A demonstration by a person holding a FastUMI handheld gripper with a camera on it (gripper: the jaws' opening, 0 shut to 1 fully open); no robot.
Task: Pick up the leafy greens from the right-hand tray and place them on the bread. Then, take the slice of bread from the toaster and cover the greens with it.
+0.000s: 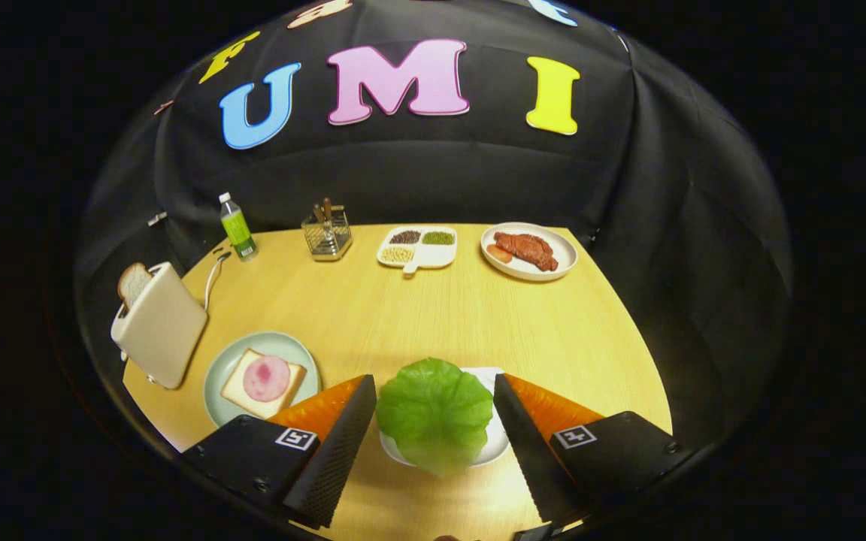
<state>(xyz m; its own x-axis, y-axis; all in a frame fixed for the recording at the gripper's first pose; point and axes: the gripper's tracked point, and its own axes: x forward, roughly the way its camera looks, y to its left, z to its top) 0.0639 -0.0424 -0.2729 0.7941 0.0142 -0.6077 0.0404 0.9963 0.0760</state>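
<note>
A green lettuce leaf point(434, 413) lies on a small white tray point(495, 439) between my two fingers. My gripper point(434, 387) is open, one finger on each side of the leaf, neither pressing on it. To the left, a slice of bread point(262, 383) with a pink round of ham on it rests on a pale green plate point(231, 361). Further left stands a cream toaster point(161, 324) with a slice of toast point(133, 283) sticking out of its slot.
At the far edge of the wooden table point(418, 315) are a green bottle point(237, 228), a wire cutlery holder point(326, 233), a divided white dish of beans point(418, 246) and a plate with a steak point(528, 251). The toaster's cord trails beside it.
</note>
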